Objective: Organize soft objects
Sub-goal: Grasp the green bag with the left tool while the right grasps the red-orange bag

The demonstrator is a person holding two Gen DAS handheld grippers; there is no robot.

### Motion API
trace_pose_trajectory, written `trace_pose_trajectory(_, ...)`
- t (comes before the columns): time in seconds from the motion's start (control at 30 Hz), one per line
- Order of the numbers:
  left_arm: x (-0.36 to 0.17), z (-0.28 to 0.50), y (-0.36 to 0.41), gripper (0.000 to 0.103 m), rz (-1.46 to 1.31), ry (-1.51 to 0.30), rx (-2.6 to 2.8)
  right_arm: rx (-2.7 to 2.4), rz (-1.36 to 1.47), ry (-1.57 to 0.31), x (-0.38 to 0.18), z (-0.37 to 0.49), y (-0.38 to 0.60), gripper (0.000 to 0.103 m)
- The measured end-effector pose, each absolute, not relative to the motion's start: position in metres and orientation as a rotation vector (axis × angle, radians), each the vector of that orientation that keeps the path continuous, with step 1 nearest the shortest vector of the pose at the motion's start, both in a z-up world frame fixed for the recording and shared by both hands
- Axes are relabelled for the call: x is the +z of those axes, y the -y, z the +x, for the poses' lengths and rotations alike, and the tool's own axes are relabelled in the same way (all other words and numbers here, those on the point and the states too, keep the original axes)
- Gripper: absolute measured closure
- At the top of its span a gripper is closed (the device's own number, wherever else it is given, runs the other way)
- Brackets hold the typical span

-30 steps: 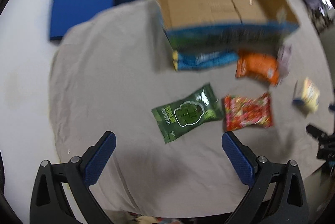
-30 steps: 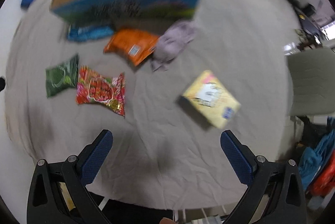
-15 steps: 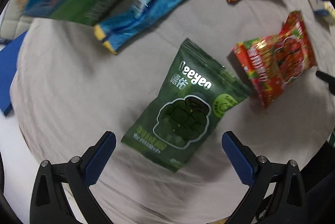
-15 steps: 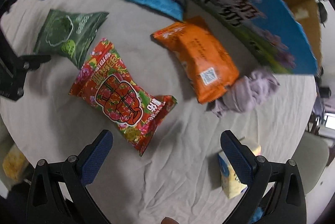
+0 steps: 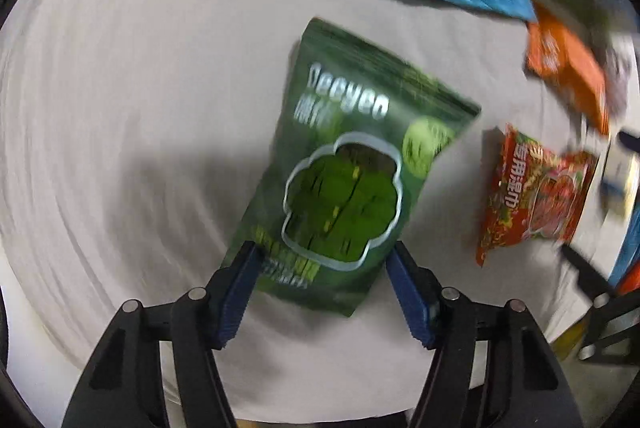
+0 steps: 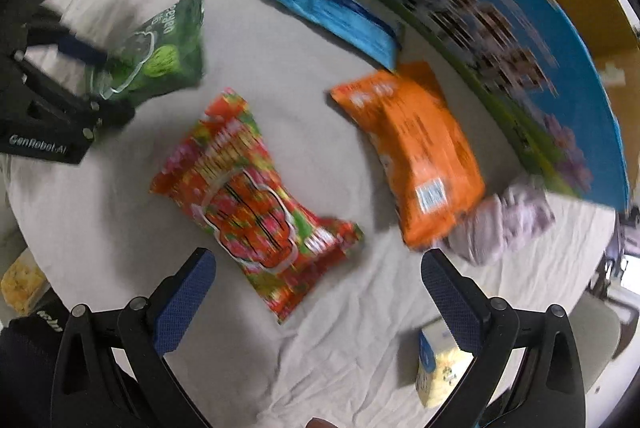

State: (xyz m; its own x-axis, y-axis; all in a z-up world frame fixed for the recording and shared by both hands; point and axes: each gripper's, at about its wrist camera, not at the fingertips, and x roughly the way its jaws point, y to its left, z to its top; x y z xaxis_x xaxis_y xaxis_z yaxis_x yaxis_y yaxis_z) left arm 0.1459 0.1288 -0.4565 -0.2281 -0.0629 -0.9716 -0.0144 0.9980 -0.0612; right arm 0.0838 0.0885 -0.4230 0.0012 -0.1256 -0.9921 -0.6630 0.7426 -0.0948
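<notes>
A green snack pouch (image 5: 344,163) lies on the grey cloth; my left gripper (image 5: 324,260) has its jaws on both sides of the pouch's near end, touching or nearly so. The pouch (image 6: 160,47) and the left gripper (image 6: 76,67) also show in the right wrist view. My right gripper (image 6: 316,268) is open and empty just above a red snack bag (image 6: 248,191). An orange bag (image 6: 416,151), a blue bag (image 6: 320,7) and a crumpled lilac cloth (image 6: 504,224) lie beside the cardboard box (image 6: 500,27).
A small yellow carton (image 6: 436,368) stands near my right finger. The grey cloth (image 5: 140,87) covers a round table with its edge close at the left and front. A chair (image 6: 600,332) stands at the right. A yellow item (image 6: 22,284) lies beyond the left edge.
My left gripper has moved down onto the green pouch and narrowed around its near end. My right gripper has come lower and closer over the red bag, still open.
</notes>
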Motion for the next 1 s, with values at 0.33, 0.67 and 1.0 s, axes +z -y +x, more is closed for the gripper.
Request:
trace_pose_trajectory(0.33,-0.468,0.077,-0.153,0.041,-0.117,-1.760,0.085,0.531,-0.696,-1.677,-0.491,0.112,-0.150,0.022)
trace_pose_trajectory(0.67,-0.407,0.077,-0.170,0.038,-0.094,-1.583,0.060,0.034,0.278,-1.901,-0.516,0.135,-0.069,0.039)
trace_pose_trajectory(1.0,-0.424,0.117,-0.177,0.035,0.094,-1.719,-0.107,0.122,-0.065,-1.791,-0.509,0.127,-0.120,0.020)
